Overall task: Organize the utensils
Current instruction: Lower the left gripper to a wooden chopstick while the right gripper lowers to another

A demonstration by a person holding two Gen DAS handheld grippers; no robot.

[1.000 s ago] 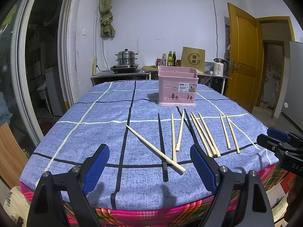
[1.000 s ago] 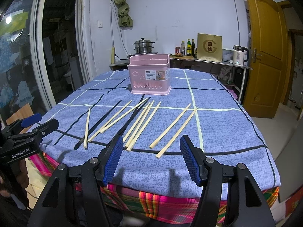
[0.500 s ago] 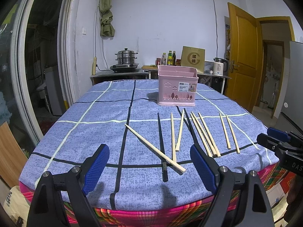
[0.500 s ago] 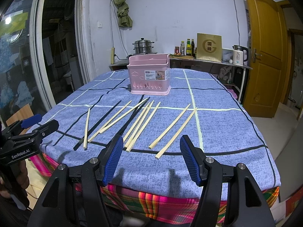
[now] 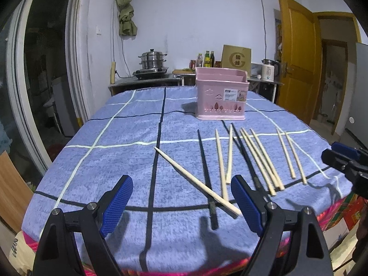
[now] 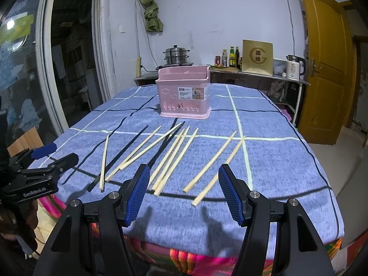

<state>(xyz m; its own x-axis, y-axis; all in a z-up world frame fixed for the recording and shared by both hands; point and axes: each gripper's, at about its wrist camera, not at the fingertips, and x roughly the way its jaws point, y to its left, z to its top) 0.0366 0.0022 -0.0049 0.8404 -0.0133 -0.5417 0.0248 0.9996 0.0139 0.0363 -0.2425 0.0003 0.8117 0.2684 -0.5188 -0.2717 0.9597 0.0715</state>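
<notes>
Several pale wooden chopsticks (image 5: 260,158) and two black chopsticks (image 5: 205,174) lie spread on the blue checked tablecloth (image 5: 119,161); they also show in the right wrist view (image 6: 174,156). A pink utensil basket (image 5: 221,96) stands upright behind them, seen too in the right wrist view (image 6: 184,95). My left gripper (image 5: 181,203) is open and empty above the table's near edge, over one slanted wooden chopstick (image 5: 195,180). My right gripper (image 6: 184,194) is open and empty, near the front ends of two wooden chopsticks (image 6: 216,168).
Behind the table a counter holds a steel steamer pot (image 5: 151,61), bottles (image 5: 207,59), a brown box (image 5: 237,57) and a kettle (image 5: 269,70). A yellow door (image 5: 296,57) stands at the right. The table edge drops off just under both grippers.
</notes>
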